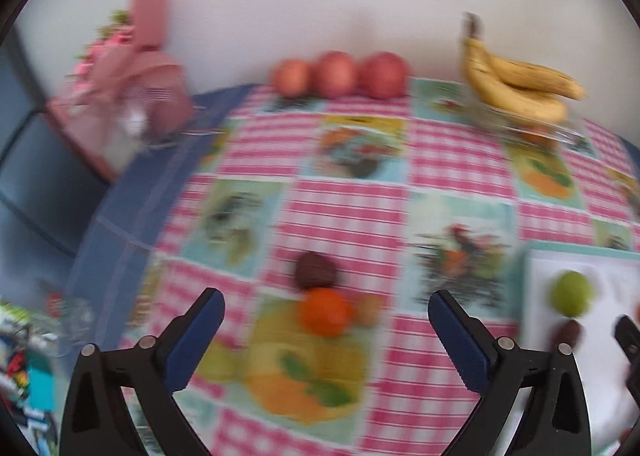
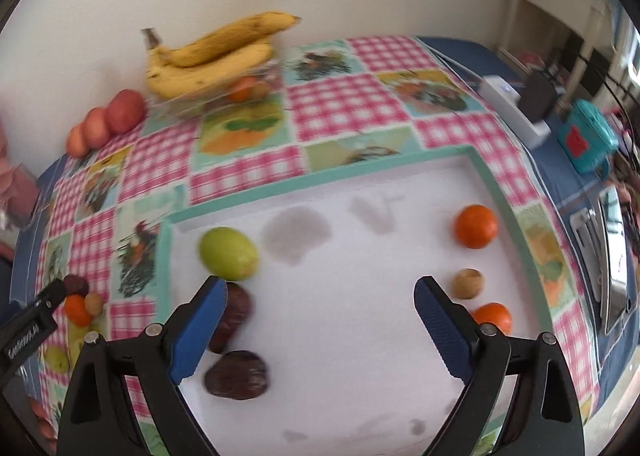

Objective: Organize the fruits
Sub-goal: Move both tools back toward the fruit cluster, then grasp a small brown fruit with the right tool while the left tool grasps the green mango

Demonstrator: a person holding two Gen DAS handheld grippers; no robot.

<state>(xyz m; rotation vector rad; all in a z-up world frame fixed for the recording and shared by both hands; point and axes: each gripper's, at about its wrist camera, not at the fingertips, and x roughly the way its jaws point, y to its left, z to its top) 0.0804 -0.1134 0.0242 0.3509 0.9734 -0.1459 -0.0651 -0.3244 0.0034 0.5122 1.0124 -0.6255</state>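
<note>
Reaching with the left gripper point(image 1: 326, 340), jaws spread, for the orange point(image 1: 325, 311). Next: close on it, carry to tray point(image 2: 516, 216). Right gripper point(image 2: 316, 326) spread, empty.

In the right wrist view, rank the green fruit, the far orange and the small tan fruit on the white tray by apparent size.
1. Green fruit, largest
2. Far orange
3. Small tan fruit, smallest

All lie at similar depth on the white tray, so the order seems reliable.

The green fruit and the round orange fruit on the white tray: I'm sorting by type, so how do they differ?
The green fruit is oval and looks bigger; the round orange fruit is rounder and looks smaller. The green one lies near the white tray's left edge, the orange one near its right. Both rest loose on the tray, ungripped.
</note>
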